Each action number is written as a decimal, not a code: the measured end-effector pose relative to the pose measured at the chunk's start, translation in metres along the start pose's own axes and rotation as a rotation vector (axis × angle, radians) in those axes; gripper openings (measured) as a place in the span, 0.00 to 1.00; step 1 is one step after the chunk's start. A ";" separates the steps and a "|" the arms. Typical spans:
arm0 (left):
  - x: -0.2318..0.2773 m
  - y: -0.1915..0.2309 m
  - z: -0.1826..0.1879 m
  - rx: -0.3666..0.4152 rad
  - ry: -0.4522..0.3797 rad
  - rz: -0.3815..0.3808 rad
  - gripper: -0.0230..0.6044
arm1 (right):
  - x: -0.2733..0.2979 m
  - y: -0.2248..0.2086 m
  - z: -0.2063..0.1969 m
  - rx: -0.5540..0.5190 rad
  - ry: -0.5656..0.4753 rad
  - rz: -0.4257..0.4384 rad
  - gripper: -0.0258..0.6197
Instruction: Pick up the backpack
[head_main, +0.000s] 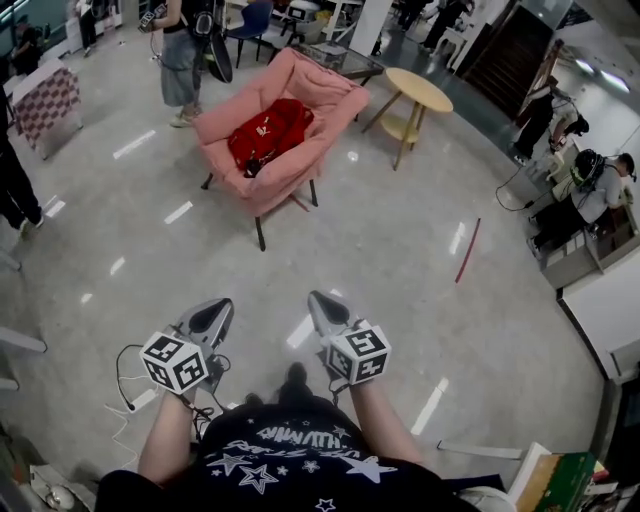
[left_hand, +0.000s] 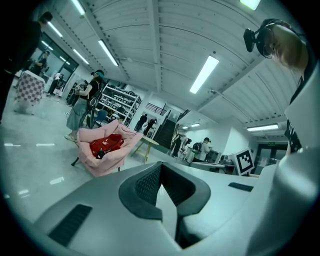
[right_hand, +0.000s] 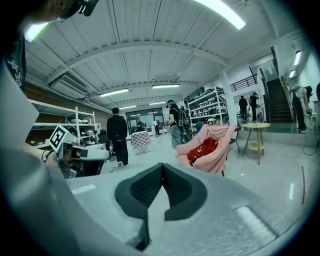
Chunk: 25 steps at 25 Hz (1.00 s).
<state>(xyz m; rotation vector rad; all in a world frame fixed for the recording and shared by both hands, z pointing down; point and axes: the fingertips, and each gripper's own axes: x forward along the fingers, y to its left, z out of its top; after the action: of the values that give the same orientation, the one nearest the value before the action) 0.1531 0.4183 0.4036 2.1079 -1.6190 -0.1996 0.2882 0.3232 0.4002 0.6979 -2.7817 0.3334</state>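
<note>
I'm holding the left gripper (head_main: 211, 318) and right gripper (head_main: 323, 311) pressed together, pinching nothing, well short of the pink armchair (head_main: 335, 104); the red backpack (head_main: 268, 132) lies in its seat.

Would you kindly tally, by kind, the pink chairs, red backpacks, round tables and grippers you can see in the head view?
Pink chair: 1
Red backpack: 1
Round table: 1
Grippers: 2, left gripper and right gripper, both shut and empty
Total: 5
</note>
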 end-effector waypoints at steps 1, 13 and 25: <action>-0.007 0.002 -0.003 -0.010 0.001 0.002 0.05 | -0.001 0.005 -0.002 0.005 -0.003 0.004 0.04; -0.029 0.036 0.013 -0.004 -0.031 0.034 0.05 | 0.018 0.012 0.005 0.023 -0.039 0.027 0.04; 0.033 0.128 0.046 -0.002 -0.011 0.144 0.05 | 0.138 -0.072 0.026 0.053 -0.026 0.053 0.04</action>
<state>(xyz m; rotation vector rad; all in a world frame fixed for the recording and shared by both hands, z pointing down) 0.0332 0.3502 0.4261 1.9820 -1.7685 -0.1652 0.2003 0.1947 0.4283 0.6461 -2.8292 0.4121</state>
